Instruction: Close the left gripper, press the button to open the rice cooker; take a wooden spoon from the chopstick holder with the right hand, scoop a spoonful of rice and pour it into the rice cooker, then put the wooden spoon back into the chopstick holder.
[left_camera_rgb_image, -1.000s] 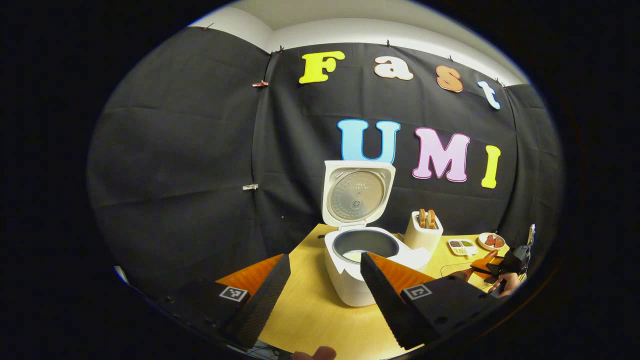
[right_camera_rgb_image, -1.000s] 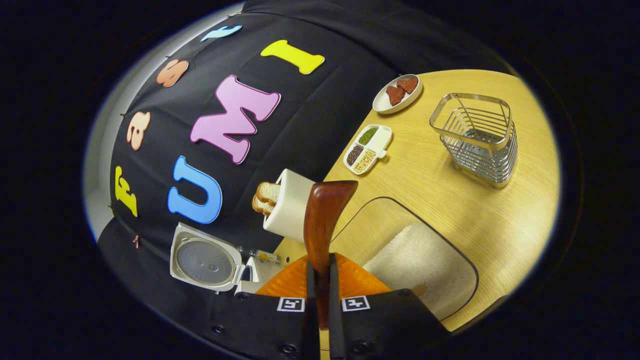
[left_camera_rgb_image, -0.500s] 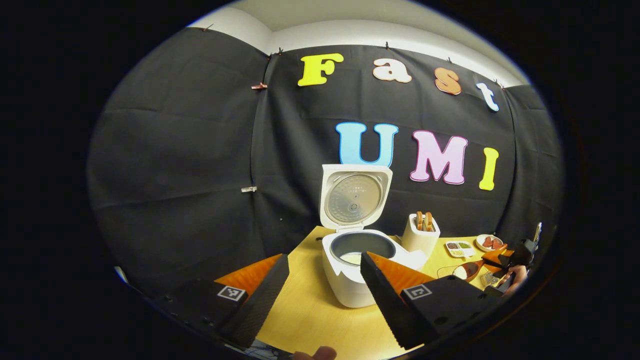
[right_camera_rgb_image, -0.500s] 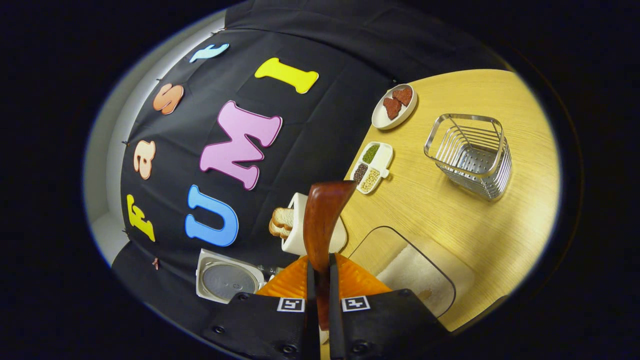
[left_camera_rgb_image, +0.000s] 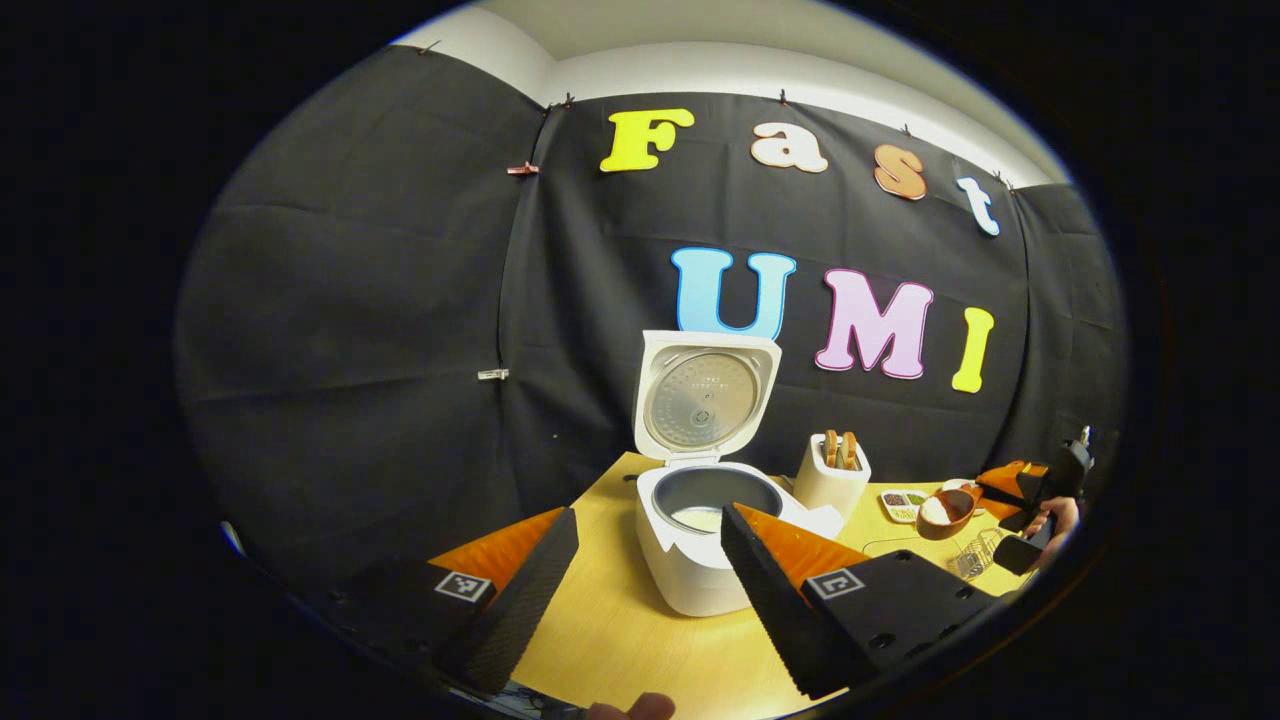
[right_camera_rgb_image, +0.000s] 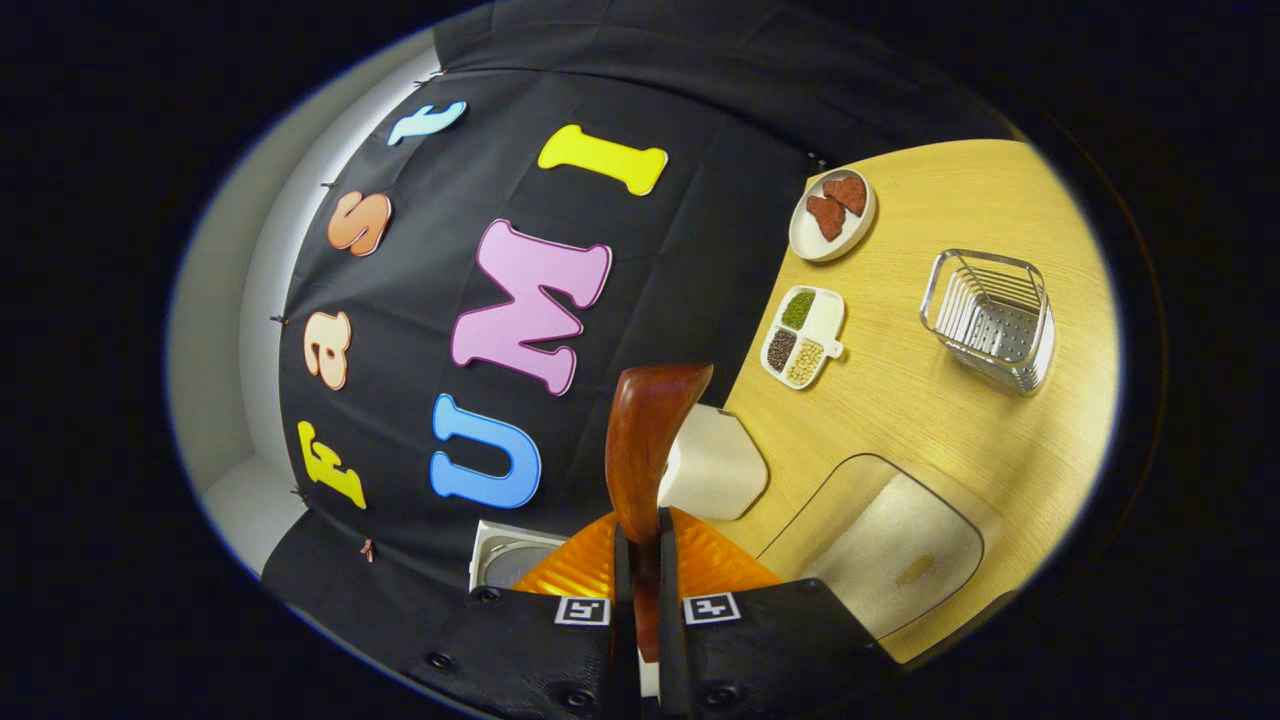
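Now, rice cooker (left_camera_rgb_image: 700, 540): lid up, on the table (left_camera_rgb_image: 620, 630).
Left gripper (left_camera_rgb_image: 640, 570): fingers spread, before the cooker.
Right gripper (right_camera_rgb_image: 640, 560): pinching wooden spoon (right_camera_rgb_image: 645, 450), rice-filled, right of the cooker.

Black housings behind the fingers on the left gripper (left_camera_rgb_image: 648, 570) and right gripper (right_camera_rgb_image: 640, 560), each bearing small square black-and-white markers; round screw heads below those; ribbed, wedge-shaped fingers (left_camera_rgb_image: 770, 590).

table (right_camera_rgb_image: 930, 400): light wood | on it: rice cooker (left_camera_rgb_image: 700, 545), toaster (left_camera_rgb_image: 832, 478), wire basket (right_camera_rgb_image: 990, 318), rice tray (right_camera_rgb_image: 880, 550), bean dish (right_camera_rgb_image: 802, 338), plate (right_camera_rgb_image: 832, 205)
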